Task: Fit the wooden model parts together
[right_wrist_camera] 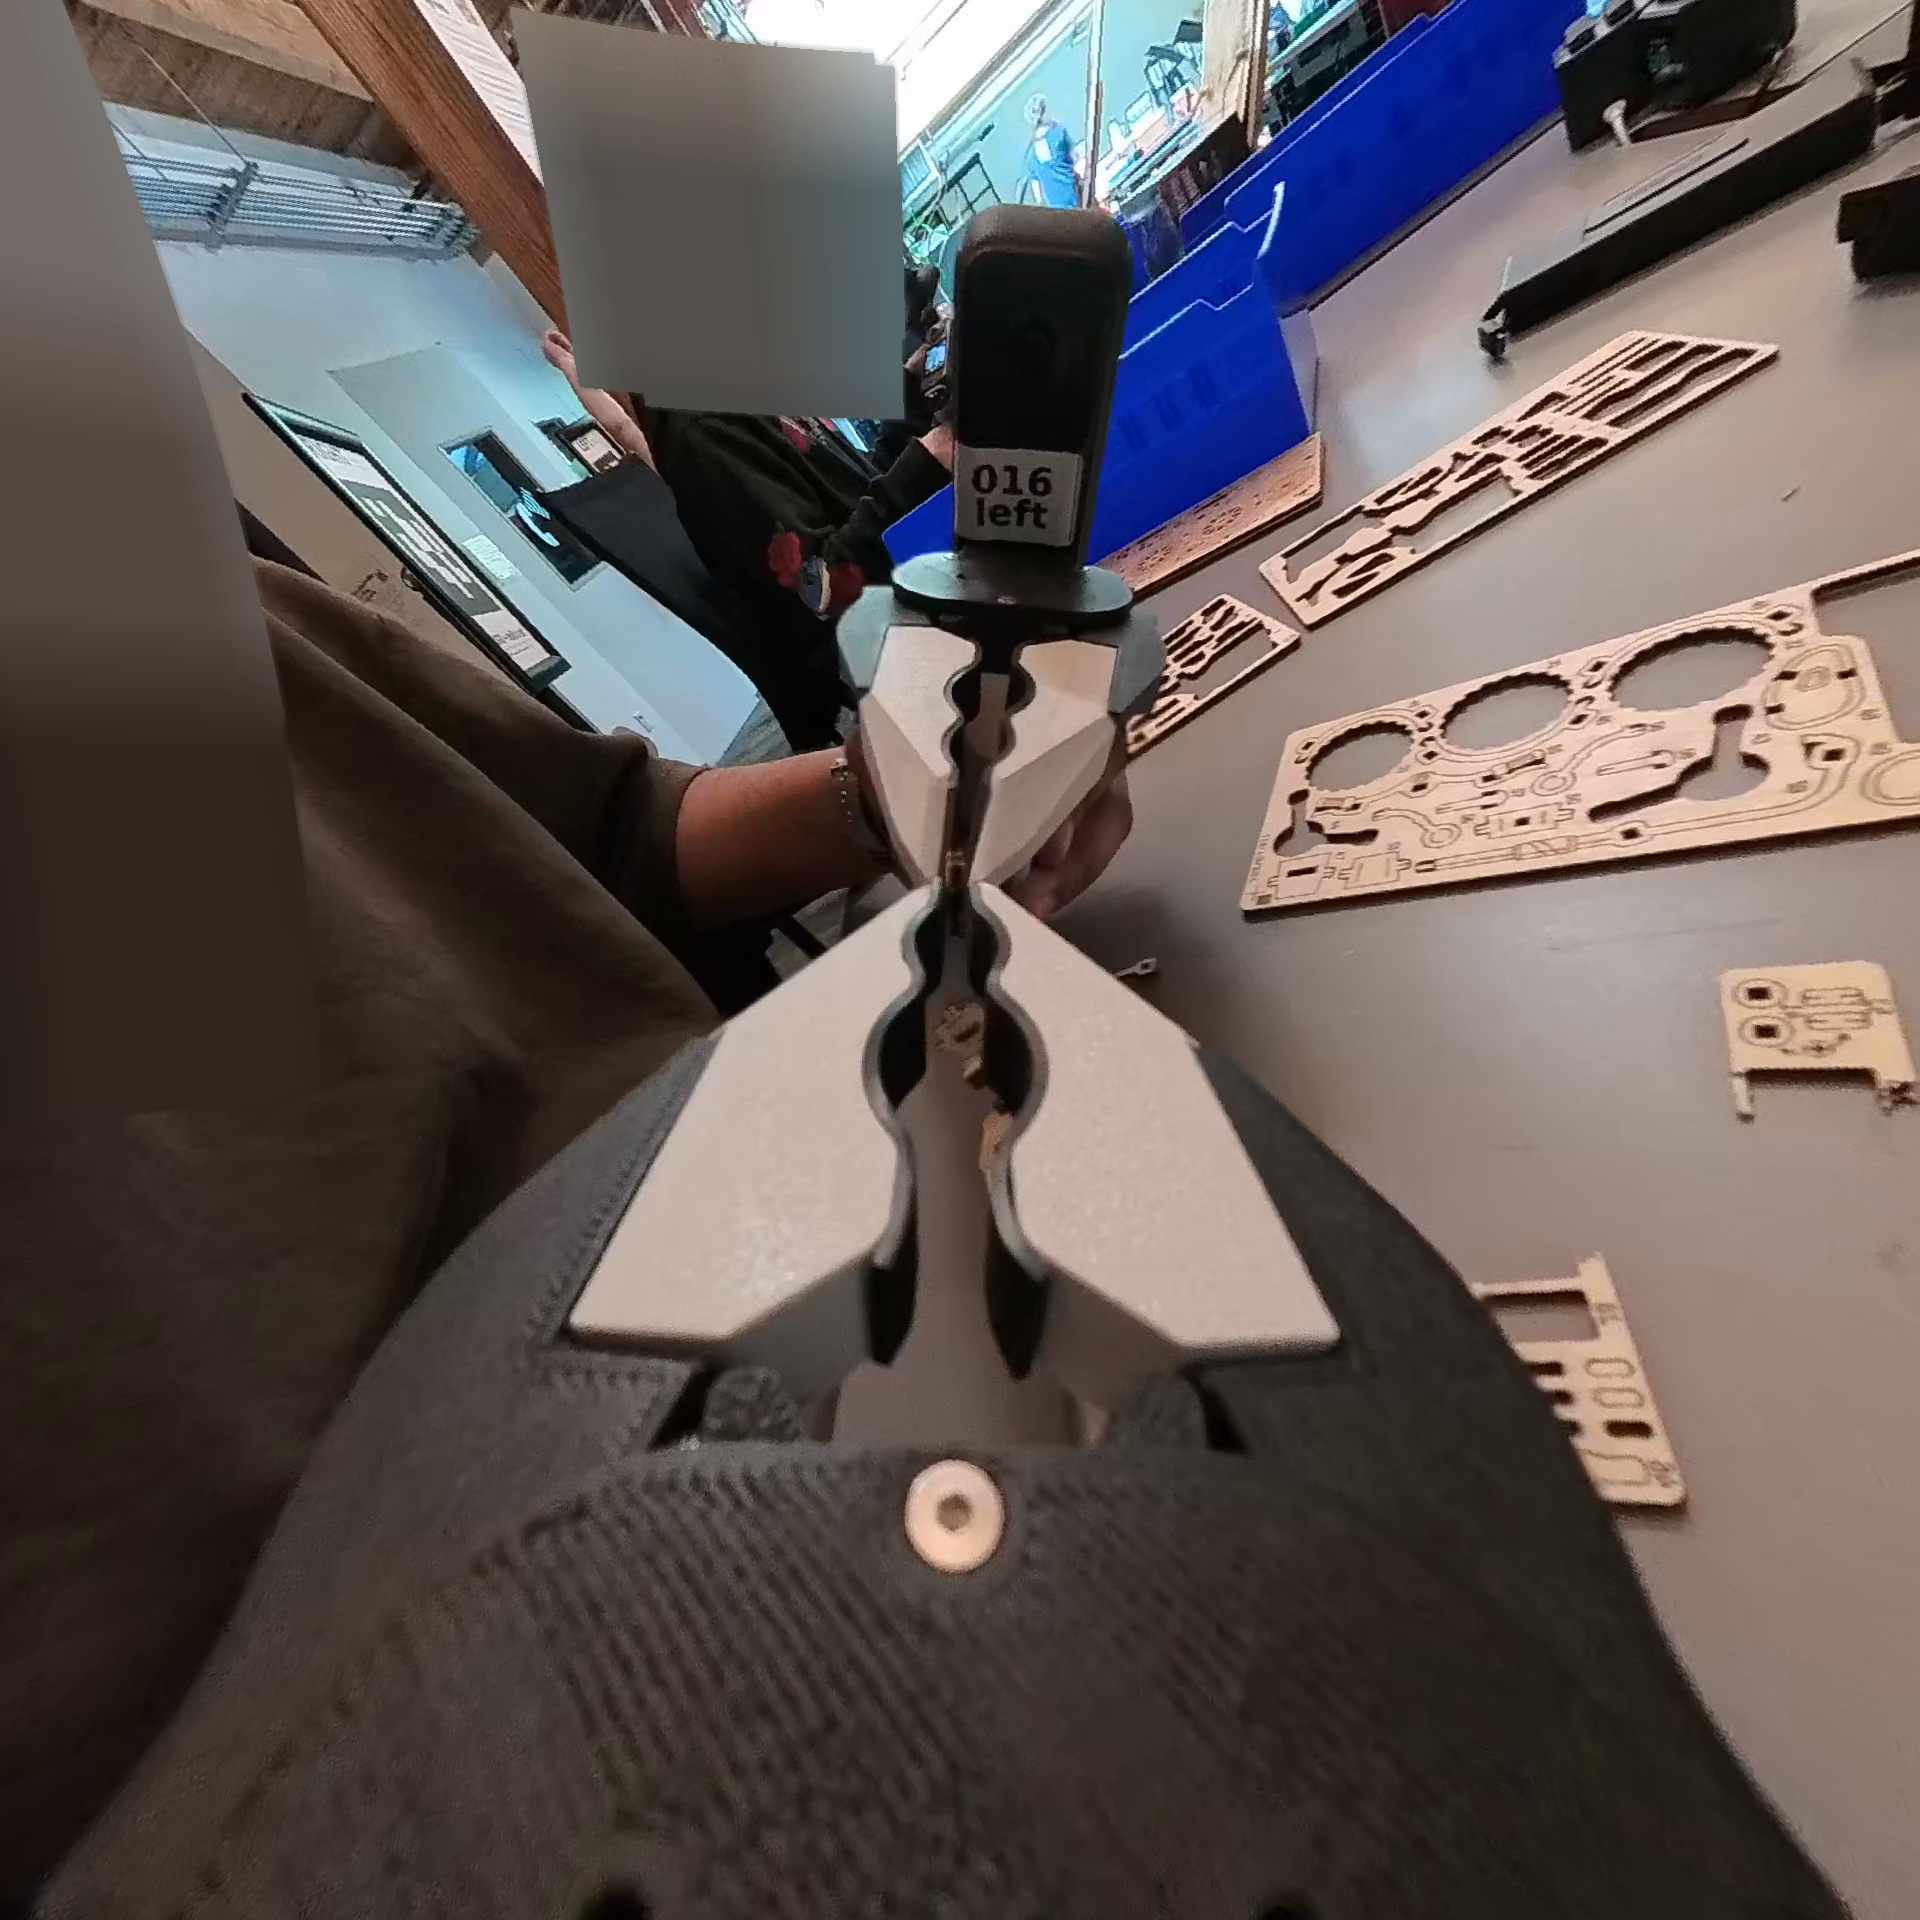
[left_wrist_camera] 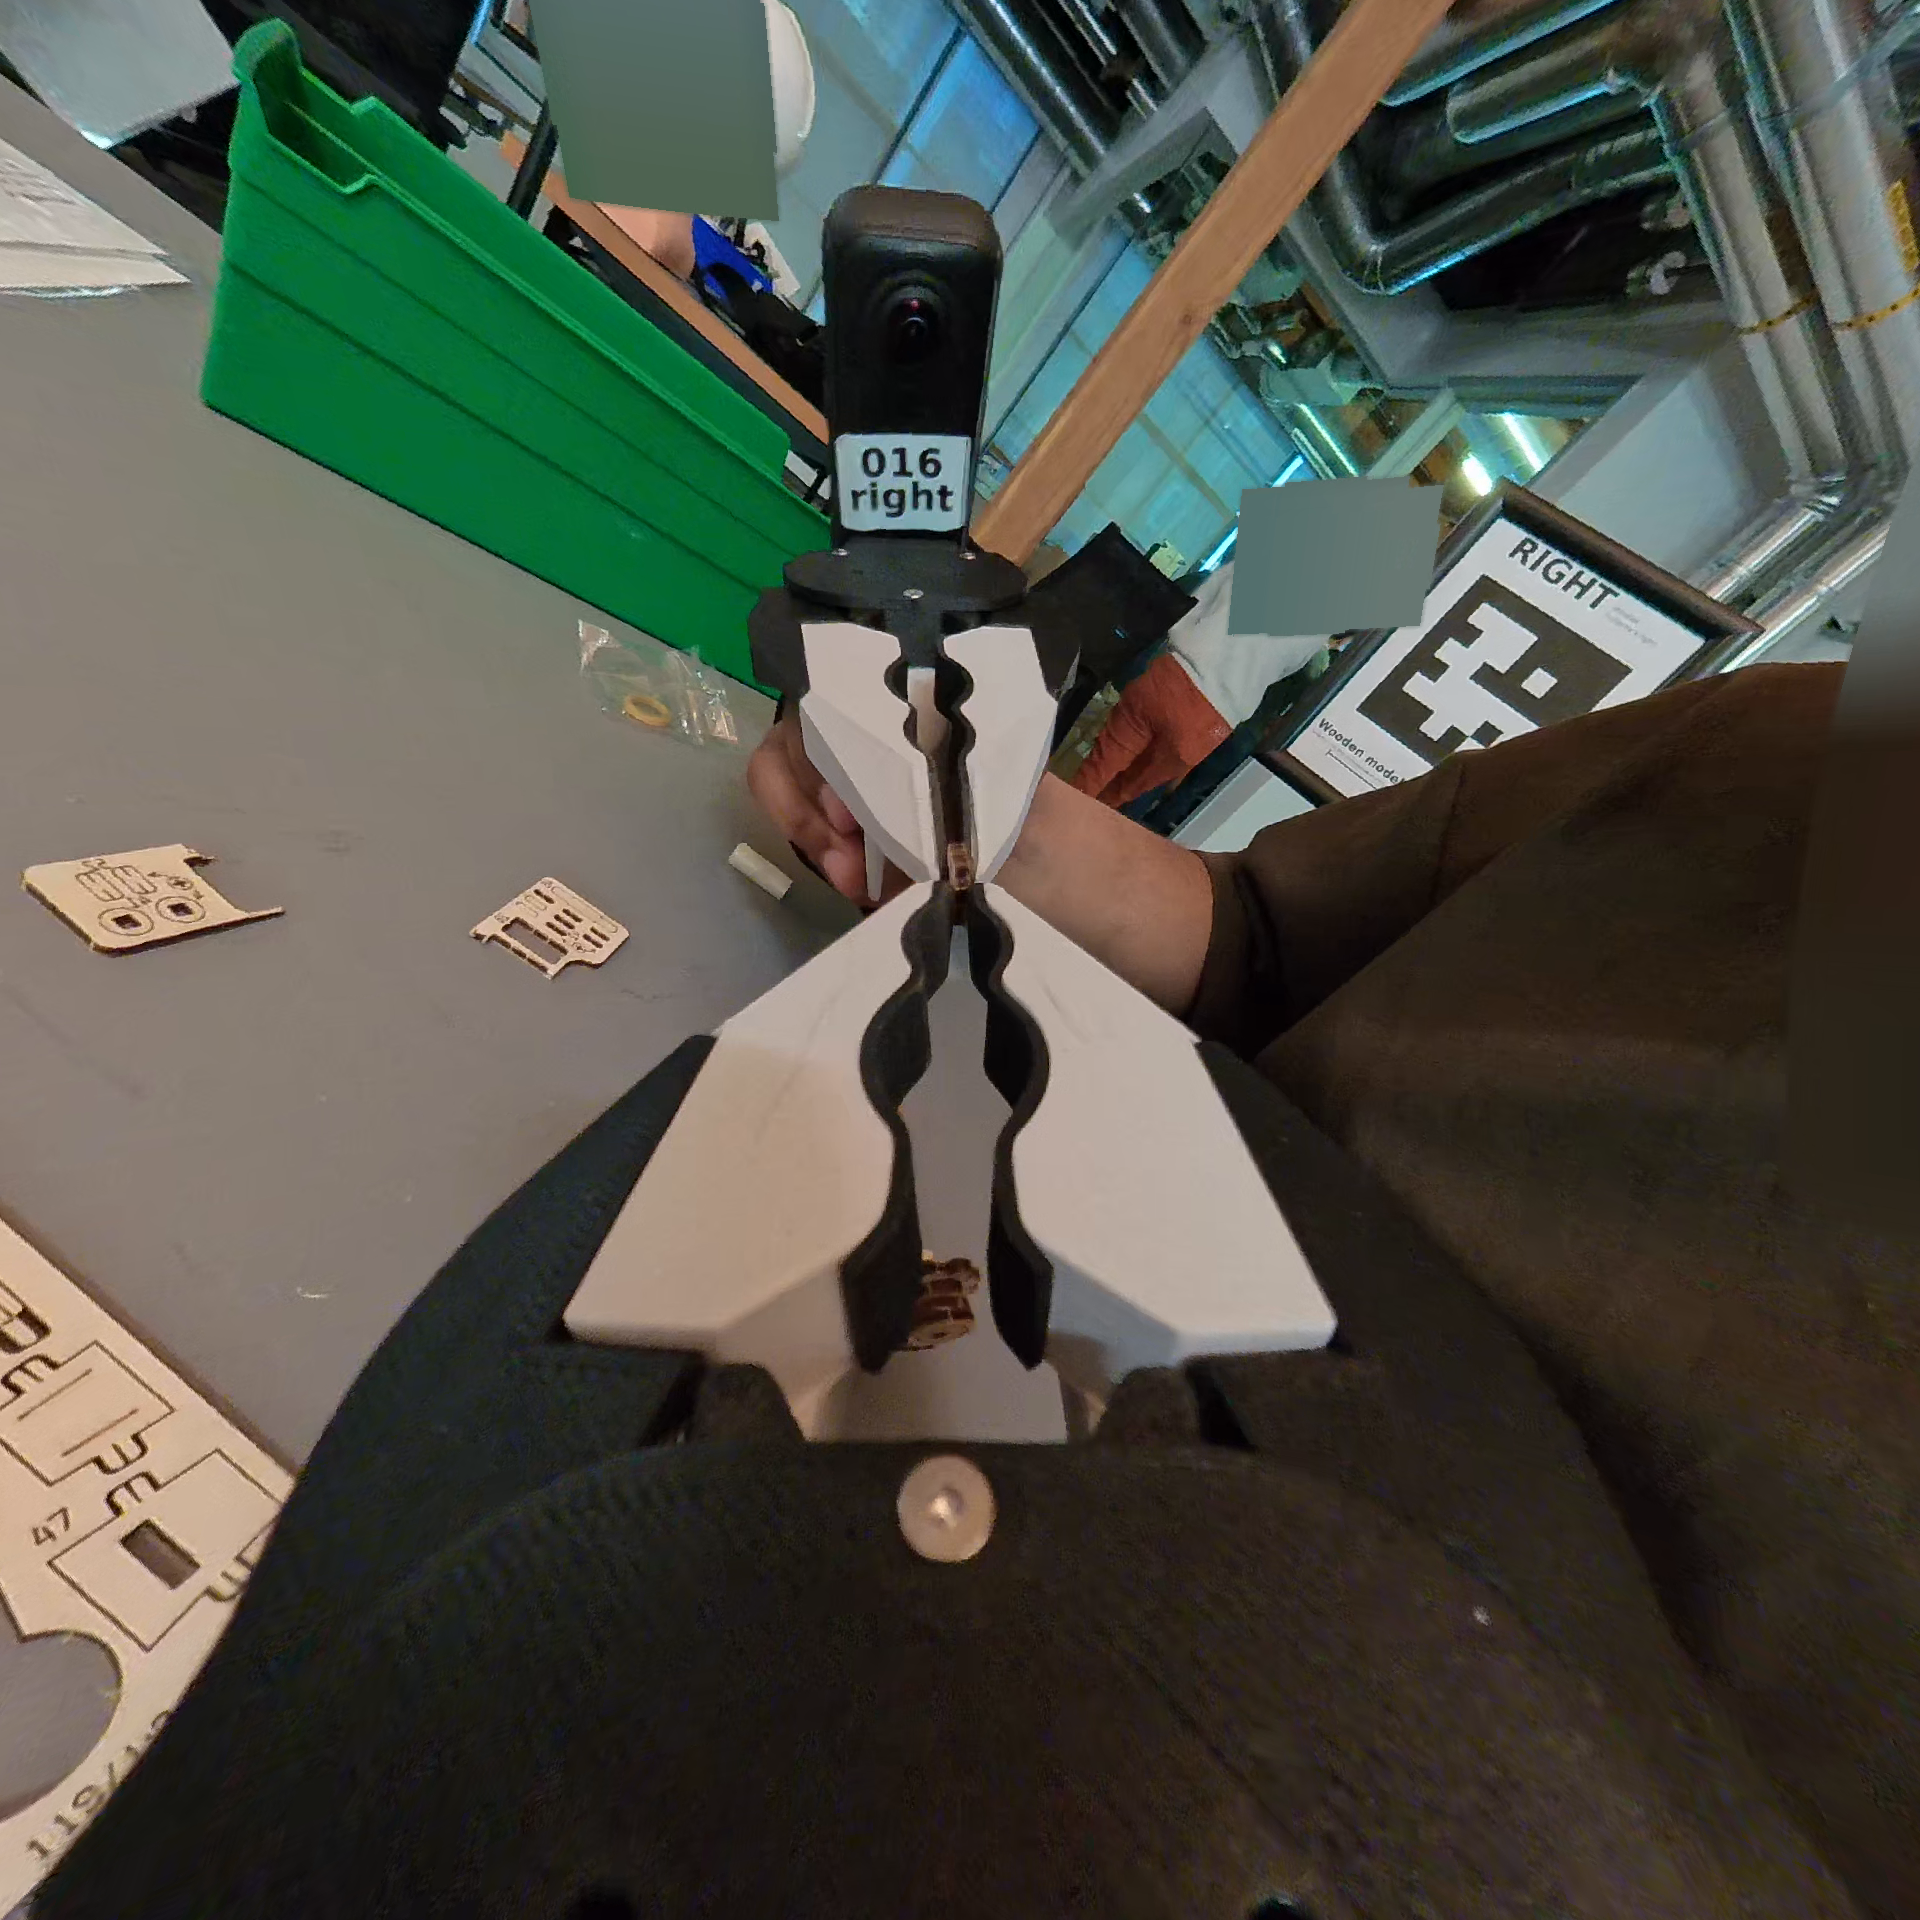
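My left gripper [left_wrist_camera: 954, 909] is shut on a small wooden part [left_wrist_camera: 940, 1307] that shows between its white fingers. My right gripper [left_wrist_camera: 956, 860] faces it tip to tip, above the grey table [left_wrist_camera: 312, 1091]. A thin wooden piece [left_wrist_camera: 958, 865] sits where the two sets of tips meet. In the right wrist view my right gripper [right_wrist_camera: 951, 900] is shut on a small wooden part [right_wrist_camera: 961, 1034] held between its fingers. The left gripper [right_wrist_camera: 951, 858] points straight at it, tips touching or nearly so. How the two parts join is hidden by the fingers.
A green bin [left_wrist_camera: 468, 343], a plastic bag [left_wrist_camera: 655, 686], two loose wooden pieces [left_wrist_camera: 145, 899] [left_wrist_camera: 551, 925] and a cut-out sheet [left_wrist_camera: 94, 1507] lie to the left. A blue bin [right_wrist_camera: 1195, 416], wooden sheets [right_wrist_camera: 1558, 769] and small pieces [right_wrist_camera: 1808, 1029] lie to the right. A brown sleeve [left_wrist_camera: 1558, 987] is close by. Left and right tips are no more than a few centimetres apart.
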Action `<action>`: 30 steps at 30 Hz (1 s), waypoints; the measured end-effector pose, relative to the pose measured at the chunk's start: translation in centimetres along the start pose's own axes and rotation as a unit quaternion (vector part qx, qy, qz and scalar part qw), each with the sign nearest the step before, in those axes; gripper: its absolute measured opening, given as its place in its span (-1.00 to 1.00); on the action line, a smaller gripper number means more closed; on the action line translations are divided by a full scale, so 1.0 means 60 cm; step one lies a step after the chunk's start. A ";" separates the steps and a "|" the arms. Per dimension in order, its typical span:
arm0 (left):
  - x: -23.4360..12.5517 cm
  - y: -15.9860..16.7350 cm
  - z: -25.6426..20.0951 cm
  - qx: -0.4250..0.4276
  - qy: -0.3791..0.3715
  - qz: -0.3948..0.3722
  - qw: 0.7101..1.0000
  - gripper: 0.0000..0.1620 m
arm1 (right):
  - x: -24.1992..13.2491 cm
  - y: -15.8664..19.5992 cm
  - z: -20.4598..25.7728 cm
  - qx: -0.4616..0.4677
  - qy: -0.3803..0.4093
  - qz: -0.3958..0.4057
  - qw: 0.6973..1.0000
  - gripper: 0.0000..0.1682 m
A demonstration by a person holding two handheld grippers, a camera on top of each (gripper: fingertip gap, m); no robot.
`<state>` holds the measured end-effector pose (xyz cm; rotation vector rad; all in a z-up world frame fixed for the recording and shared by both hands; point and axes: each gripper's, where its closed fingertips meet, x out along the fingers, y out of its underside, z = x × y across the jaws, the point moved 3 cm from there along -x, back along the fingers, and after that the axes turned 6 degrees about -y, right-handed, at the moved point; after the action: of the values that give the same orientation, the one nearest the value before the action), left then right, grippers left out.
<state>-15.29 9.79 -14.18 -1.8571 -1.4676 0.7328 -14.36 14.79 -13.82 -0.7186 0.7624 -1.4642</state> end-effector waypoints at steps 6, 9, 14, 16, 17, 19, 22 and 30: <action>-0.002 -0.005 0.015 0.022 -0.053 -0.011 0.998 -1.00 | 0.000 -0.006 -0.014 -0.032 0.062 0.003 0.998 -1.00; -0.002 -0.009 0.021 0.040 -0.088 -0.016 0.995 -1.00 | -0.001 -0.008 -0.021 -0.048 0.095 0.008 0.994 -0.99; -0.001 -0.013 0.027 0.058 -0.134 -0.024 0.989 -1.00 | -0.003 -0.013 -0.028 -0.058 0.129 0.006 0.990 -0.99; -0.002 -0.014 0.029 0.062 -0.148 -0.026 0.987 -1.00 | -0.003 -0.014 -0.030 -0.062 0.141 0.006 0.988 -0.98; -0.002 -0.015 0.030 0.064 -0.155 -0.027 0.986 -1.00 | -0.002 -0.014 -0.032 -0.065 0.149 0.006 0.987 -0.98; -0.003 -0.016 0.033 0.069 -0.170 -0.029 0.983 -1.00 | -0.001 -0.016 -0.034 -0.071 0.164 0.007 0.984 -0.98; -0.005 -0.019 0.036 0.072 -0.193 -0.034 0.978 -1.00 | 0.000 -0.019 -0.038 -0.081 0.191 0.004 0.978 -0.98; -0.001 -0.020 0.030 0.087 -0.207 -0.042 0.974 -1.00 | -0.001 -0.023 -0.049 -0.105 0.250 0.001 0.963 -0.99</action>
<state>-17.41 10.19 -14.39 -1.5603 -1.6614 1.2208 -17.54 14.97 -14.39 -0.5033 1.3206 -1.5975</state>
